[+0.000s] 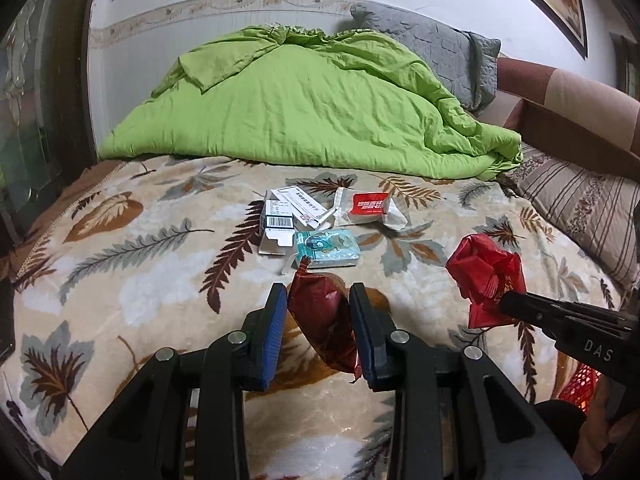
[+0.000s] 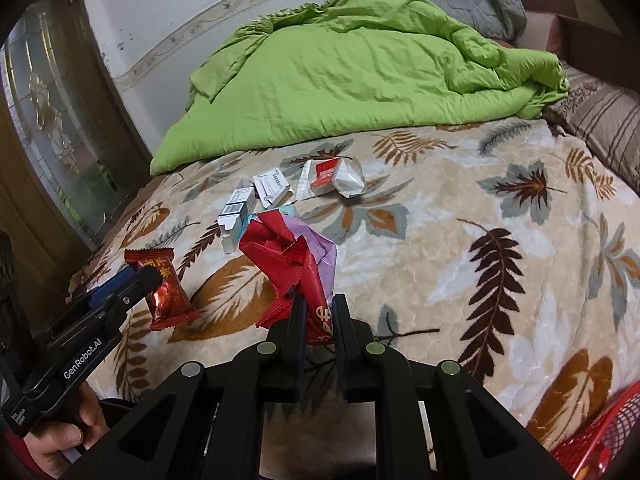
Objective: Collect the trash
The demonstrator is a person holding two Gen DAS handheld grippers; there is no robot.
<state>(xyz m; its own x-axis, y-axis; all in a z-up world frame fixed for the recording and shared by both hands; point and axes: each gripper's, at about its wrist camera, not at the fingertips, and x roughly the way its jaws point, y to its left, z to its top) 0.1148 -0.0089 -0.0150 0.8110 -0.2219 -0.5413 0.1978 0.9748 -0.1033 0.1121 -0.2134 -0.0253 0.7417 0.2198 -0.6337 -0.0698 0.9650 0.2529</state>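
My left gripper [image 1: 319, 300] is shut on a dark red snack packet [image 1: 324, 316], held just above the leaf-patterned blanket [image 1: 152, 280]; the same packet [image 2: 166, 292] and left gripper [image 2: 148, 276] show at the left of the right wrist view. My right gripper [image 2: 320, 304] is shut on a crumpled red and pink wrapper [image 2: 292, 256], which also appears at the right of the left wrist view as the red wrapper [image 1: 486, 276]. Farther back on the blanket lie white cartons [image 1: 280, 220], a teal tissue pack [image 1: 326, 248] and a white-and-red pouch [image 1: 370, 208].
A rumpled green duvet [image 1: 296, 100] covers the back of the bed, with a grey pillow [image 1: 432, 48] and a striped pillow [image 1: 580, 208] to the right. A red mesh basket [image 2: 600, 436] sits at the lower right. A cardboard box [image 1: 568, 128] stands at the right, a glass door [image 2: 56, 128] at the left.
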